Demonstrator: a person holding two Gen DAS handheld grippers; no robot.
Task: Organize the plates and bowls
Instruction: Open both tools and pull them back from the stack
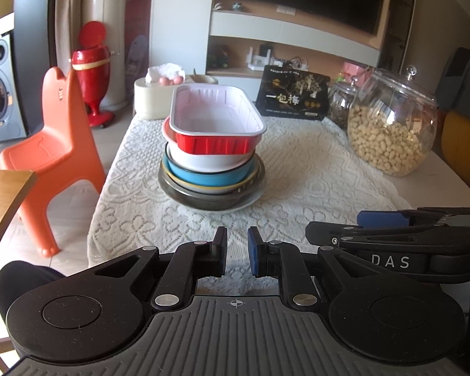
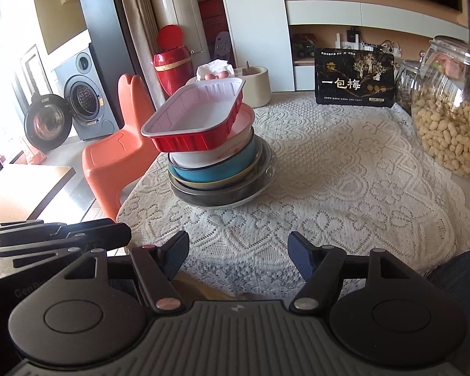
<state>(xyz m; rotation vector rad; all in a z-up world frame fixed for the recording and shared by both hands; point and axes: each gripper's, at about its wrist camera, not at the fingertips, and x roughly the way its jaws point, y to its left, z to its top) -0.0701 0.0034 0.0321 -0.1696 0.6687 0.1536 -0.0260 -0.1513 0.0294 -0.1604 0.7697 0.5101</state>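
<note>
A white lace tablecloth (image 1: 297,169), openwork and rough, covers the table. The red tray (image 1: 216,125) at the stack's top looks like ribbed foil, its inside matt pale. At three o'clock, a clear glossy glass jar (image 1: 391,125); at nine o'clock, a smooth orange plastic chair (image 1: 53,153).

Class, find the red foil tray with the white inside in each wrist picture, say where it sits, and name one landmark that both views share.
Left wrist view: the red foil tray sits just left of centre, upper middle, topping the stack of bowls.
Right wrist view: the tray is left of centre, tilted on the same stack.
Shared landmark: the black box with gold print at the table's far edge.
</note>
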